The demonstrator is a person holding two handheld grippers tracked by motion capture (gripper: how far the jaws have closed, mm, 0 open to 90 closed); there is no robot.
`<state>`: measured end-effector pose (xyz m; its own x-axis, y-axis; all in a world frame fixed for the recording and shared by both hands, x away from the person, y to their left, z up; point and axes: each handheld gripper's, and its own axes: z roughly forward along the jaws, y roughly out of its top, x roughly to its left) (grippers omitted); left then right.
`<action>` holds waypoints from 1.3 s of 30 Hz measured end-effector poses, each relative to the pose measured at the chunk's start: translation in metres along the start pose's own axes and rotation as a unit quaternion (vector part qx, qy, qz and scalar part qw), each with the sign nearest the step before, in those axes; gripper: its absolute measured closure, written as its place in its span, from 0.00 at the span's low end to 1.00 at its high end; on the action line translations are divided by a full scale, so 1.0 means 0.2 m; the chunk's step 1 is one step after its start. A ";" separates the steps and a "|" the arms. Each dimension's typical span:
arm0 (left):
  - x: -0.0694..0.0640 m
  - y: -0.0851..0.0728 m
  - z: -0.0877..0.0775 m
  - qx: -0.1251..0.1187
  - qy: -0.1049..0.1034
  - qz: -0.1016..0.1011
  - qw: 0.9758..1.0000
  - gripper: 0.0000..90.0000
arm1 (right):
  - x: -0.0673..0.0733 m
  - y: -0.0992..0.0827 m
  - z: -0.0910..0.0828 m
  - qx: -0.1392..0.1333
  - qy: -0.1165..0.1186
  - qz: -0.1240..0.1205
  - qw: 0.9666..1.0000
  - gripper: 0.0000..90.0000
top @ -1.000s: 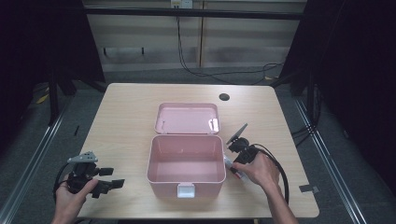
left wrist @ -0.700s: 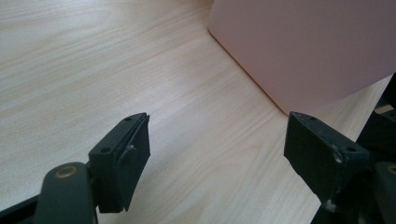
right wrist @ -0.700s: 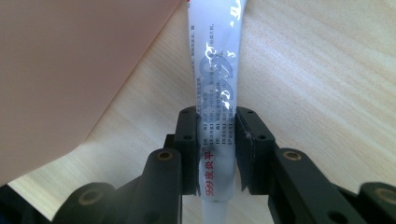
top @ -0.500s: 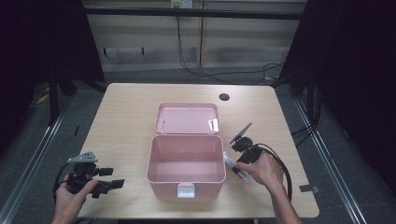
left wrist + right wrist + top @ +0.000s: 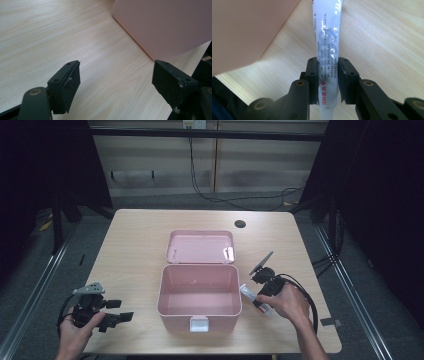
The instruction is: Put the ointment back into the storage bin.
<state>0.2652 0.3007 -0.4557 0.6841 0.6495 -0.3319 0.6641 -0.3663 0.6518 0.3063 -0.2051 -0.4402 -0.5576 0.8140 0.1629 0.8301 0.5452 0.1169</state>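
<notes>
An open pink box (image 5: 200, 290) stands mid-table, its lid (image 5: 200, 246) laid back behind it. Just to the right of the box, my right gripper (image 5: 256, 295) is shut on a white ointment tube (image 5: 247, 292) that stays low over the table. In the right gripper view the tube (image 5: 327, 45) runs lengthwise between the two pads, pinched near its lower end by the gripper (image 5: 327, 80), with the box wall (image 5: 249, 30) at the left. My left gripper (image 5: 117, 312) rests at the front left, open. Its jaws (image 5: 116, 80) stand wide over bare wood, nothing between them.
The wooden table (image 5: 140, 245) has a round cable hole (image 5: 240, 224) at the back right. The box's outer wall (image 5: 165, 25) lies ahead of the left gripper. A black cable (image 5: 312, 305) loops round the right hand.
The right hand with the tube has edged slightly to the right beside the box. The left hand and its gripper have stayed put.
</notes>
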 end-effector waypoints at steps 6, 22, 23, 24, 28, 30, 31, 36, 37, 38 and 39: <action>0.00 0.00 0.00 0.001 0.000 0.001 1.000 0.25 | -0.01 -0.02 -0.03 0.001 -0.003 -0.004 1.000 0.80; 0.00 0.00 -0.01 -0.010 0.001 -0.002 1.000 0.25 | -0.01 -0.05 -0.15 0.000 -0.010 -0.027 1.000 0.80; 0.00 0.00 -0.01 -0.010 0.002 -0.003 1.000 0.25 | 0.00 -0.06 -0.16 -0.001 -0.010 -0.026 1.000 0.80; 0.00 0.00 -0.01 -0.010 0.002 -0.003 1.000 0.25 | -0.01 -0.06 -0.16 -0.002 -0.010 -0.026 1.000 0.80; 0.00 0.00 -0.01 -0.011 0.001 -0.002 1.000 0.25 | -0.01 -0.06 -0.18 -0.002 -0.013 -0.028 1.000 0.80; 0.00 0.00 -0.01 -0.014 0.001 -0.005 1.000 0.25 | -0.01 -0.07 -0.19 -0.002 -0.017 -0.026 1.000 0.80; 0.00 0.00 -0.01 -0.014 0.001 -0.005 1.000 0.25 | -0.01 -0.07 -0.19 -0.002 -0.017 -0.026 1.000 0.80; 0.00 0.00 -0.01 -0.013 0.002 -0.004 1.000 0.25 | -0.01 -0.07 -0.22 -0.001 -0.011 -0.036 0.999 0.80; 0.00 0.00 -0.01 -0.013 0.002 -0.004 1.000 0.25 | -0.01 -0.07 -0.22 -0.001 -0.011 -0.036 0.999 0.80; 0.00 0.00 -0.01 -0.013 0.002 -0.003 1.000 0.25 | -0.01 -0.07 -0.23 -0.001 -0.011 -0.036 0.999 0.80; 0.00 0.00 -0.01 -0.013 0.002 -0.003 1.000 0.25 | -0.01 -0.07 -0.24 0.001 -0.011 -0.037 0.999 0.80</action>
<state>0.2649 0.3026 -0.4546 0.6782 0.6547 -0.3337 0.6606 -0.3442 0.6671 0.2952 -0.2241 -0.3951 -0.6171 0.7758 0.1317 0.7867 0.6046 0.1251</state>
